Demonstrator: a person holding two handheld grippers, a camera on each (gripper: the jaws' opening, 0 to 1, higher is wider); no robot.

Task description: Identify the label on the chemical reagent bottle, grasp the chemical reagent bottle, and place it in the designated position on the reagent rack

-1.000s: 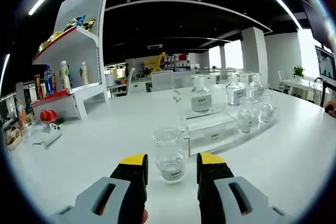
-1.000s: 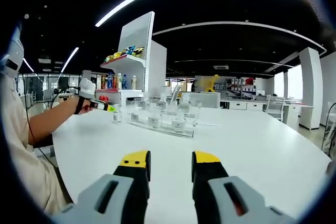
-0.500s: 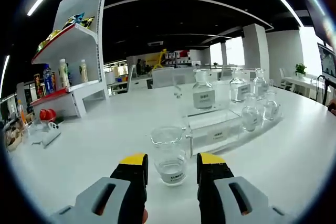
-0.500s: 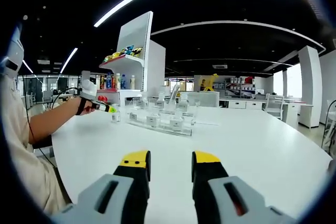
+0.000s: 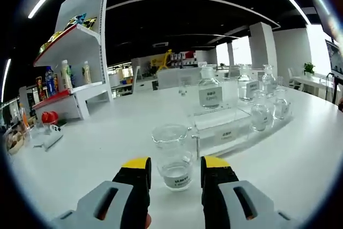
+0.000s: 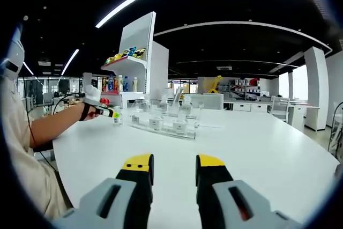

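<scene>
On the white worktop [image 5: 80, 148], a shelf unit [image 5: 80, 73] with drinks and snacks stands toward the far left edge. Nearer the front edge, the left tongs [image 5: 176, 171] sit with jaws apart, and the small clear reagent bottle [image 5: 173, 155], labelled low on its body, stands upright between the yellow tips; whether they touch it cannot be told. Just right of it and farther back is the clear reagent rack [image 5: 225, 130], stepped, with other labelled bottles [image 5: 209, 92] already standing on it.

In the right gripper view the right tongs [image 6: 171, 167] hang apart and empty above bare worktop, well apart from the rack.

Judging by this, the grasp is about to happen but not closed; lifting the bottle and setting it in its labelled rack slot remain.
</scene>
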